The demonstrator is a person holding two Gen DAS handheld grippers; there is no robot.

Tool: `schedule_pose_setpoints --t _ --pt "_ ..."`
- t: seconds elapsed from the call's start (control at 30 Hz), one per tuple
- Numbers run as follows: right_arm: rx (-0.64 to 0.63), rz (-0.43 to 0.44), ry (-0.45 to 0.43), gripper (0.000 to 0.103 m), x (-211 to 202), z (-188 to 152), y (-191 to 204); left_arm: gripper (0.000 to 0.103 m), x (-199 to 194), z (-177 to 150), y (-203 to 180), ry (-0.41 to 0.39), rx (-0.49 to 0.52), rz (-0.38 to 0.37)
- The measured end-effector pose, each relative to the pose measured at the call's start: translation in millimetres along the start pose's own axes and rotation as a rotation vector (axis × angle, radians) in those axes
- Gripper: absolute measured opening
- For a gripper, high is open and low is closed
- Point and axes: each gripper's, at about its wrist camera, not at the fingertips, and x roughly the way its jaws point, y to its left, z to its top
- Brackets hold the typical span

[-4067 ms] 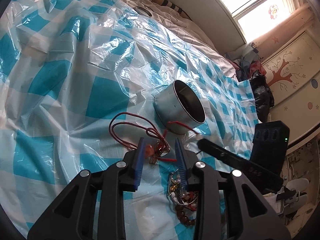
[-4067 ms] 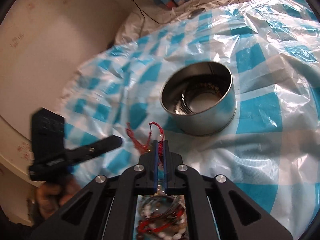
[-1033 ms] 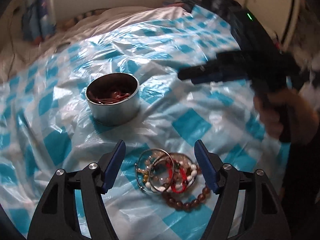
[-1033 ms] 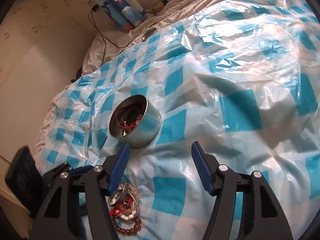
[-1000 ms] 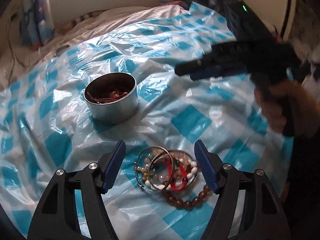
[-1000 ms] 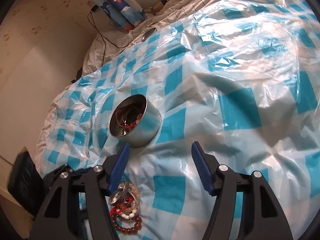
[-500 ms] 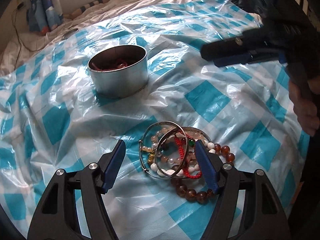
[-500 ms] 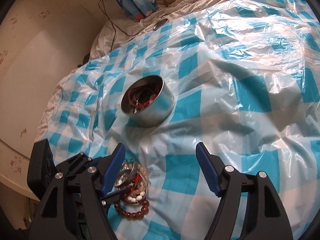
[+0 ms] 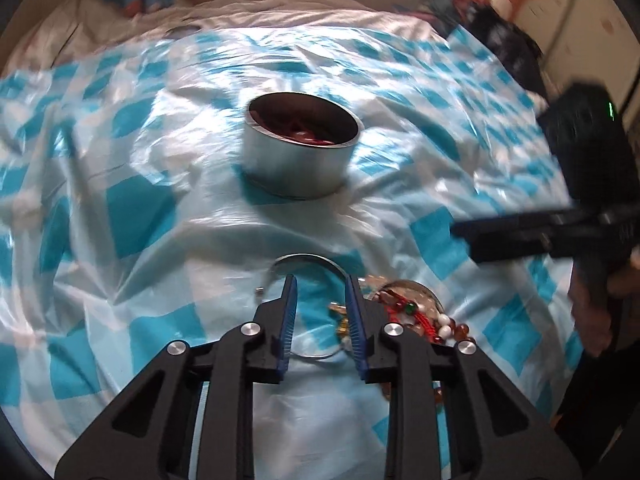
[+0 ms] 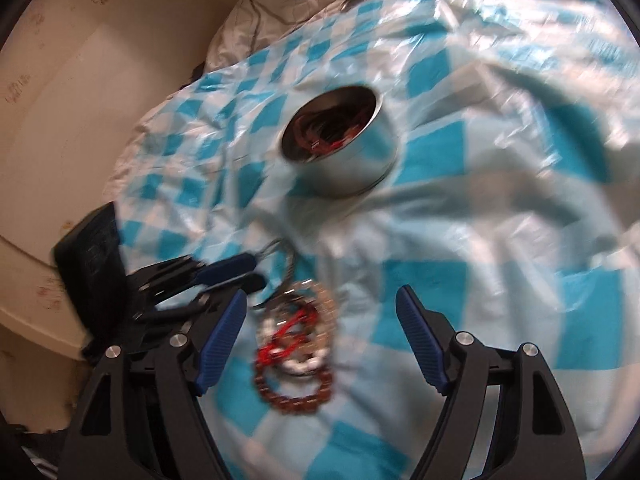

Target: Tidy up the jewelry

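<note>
1. Left wrist view: the left gripper (image 9: 319, 286) points down at a bed covered by a blue-and-white checked plastic sheet (image 9: 132, 208). Its jaws are closing and stand narrow, with the blue pads (image 9: 289, 320) apart.
2. A silver bangle (image 9: 306, 258) lies on the sheet, its arc curving across both fingertips. Whether the pads press on it, I cannot tell; blue sheet shows in the gap between them.
3. Just right of that gripper sits a pile of bracelets (image 9: 416, 316): red cord, white beads and amber beads, partly hidden behind the right finger.
4. Farther up the sheet stands a round metal tin (image 9: 302, 152), upright, with red cords inside. It is well apart from the pile.
5. At the right edge, the right gripper (image 9: 464, 236) reaches in sideways, held by a hand (image 9: 592, 308); it is blurred.
6. Right wrist view: the right gripper (image 10: 322, 296) stands wide, its jaws opening, with nothing pressed between the pads.
7. The bracelet pile (image 10: 294, 344) lies on the sheet between its fingers, nearer the left one, with a ring of brown beads (image 10: 294, 394) lowest in view. The picture is blurred.
8. The left gripper (image 10: 246, 270) comes in from the left at the bangle (image 10: 290, 268), just above the pile.
9. The tin (image 10: 340, 144) stands beyond, tilted in this view, red cords visible inside.
</note>
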Motion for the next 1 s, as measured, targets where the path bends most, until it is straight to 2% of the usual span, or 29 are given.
schedule_pose_setpoints --t 0.1,0.2,0.23,0.27,0.33,0.37,0.47,0.6,0.73,0.77,0.8,0.83,0.87,0.9,1.0 --pt "0.004 0.015 0.030 0.074 6.5 -2.4 1.7 0.018 -1.1 -0.2 16.0 0.003 -0.066 -0.027" --pt "-0.082 -0.102 0.037 0.074 9.7 -5.2 12.9 0.018 -0.5 -2.2 19.3 0.018 -0.057 -0.051" --pt "-0.131 -0.164 0.033 0.067 10.8 -7.1 19.4 0.019 -1.4 -3.3 15.5 0.016 -0.040 -0.046" --pt "-0.152 -0.188 0.035 0.057 12.1 -9.3 21.8 0.019 -1.5 -3.9 12.5 0.015 -0.025 -0.034" --pt "-0.207 -0.255 0.040 0.046 16.5 -13.3 25.7 0.021 -0.1 -4.4 3.0 0.020 0.026 0.011" --pt "-0.232 -0.283 0.044 0.040 18.8 -15.7 27.2 0.028 0.2 -4.7 0.3 0.016 0.042 0.035" --pt "-0.259 -0.301 0.068 0.034 27.8 -20.6 25.9 0.042 -2.3 -3.3 4.1 -0.013 0.034 0.114" --pt "-0.315 -0.360 0.068 0.032 36.6 -23.8 29.3 0.046 4.6 1.0 22.2 -0.008 -0.045 0.105" --pt "-0.411 -0.442 0.057 0.014 45.5 -29.4 43.9 0.047 20.4 0.8 22.6 0.018 -0.029 0.113" --pt "-0.426 -0.446 0.057 0.006 47.9 -31.6 46.4 0.047 22.4 0.1 20.6 0.022 -0.015 0.121" --pt "-0.441 -0.448 0.059 0.006 50.4 -33.9 49.2 0.043 24.4 -0.2 18.1 0.025 0.004 0.138" --pt "-0.444 -0.446 0.056 0.006 51.3 -34.2 49.6 0.022 25.7 -0.9 15.5 0.030 0.019 0.146" --pt "-0.433 -0.433 0.054 0.006 50.3 -33.3 48.4 0.008 26.8 -0.9 13.1 0.041 0.036 0.139" --pt "-0.409 -0.409 0.053 0.006 47.2 -30.9 44.9 0.005 26.0 -0.8 11.7 0.040 0.042 0.145" --pt "-0.346 -0.349 0.031 0.006 35.9 -24.9 37.2 0.004 14.6 1.1 11.8 0.001 0.034 0.140"
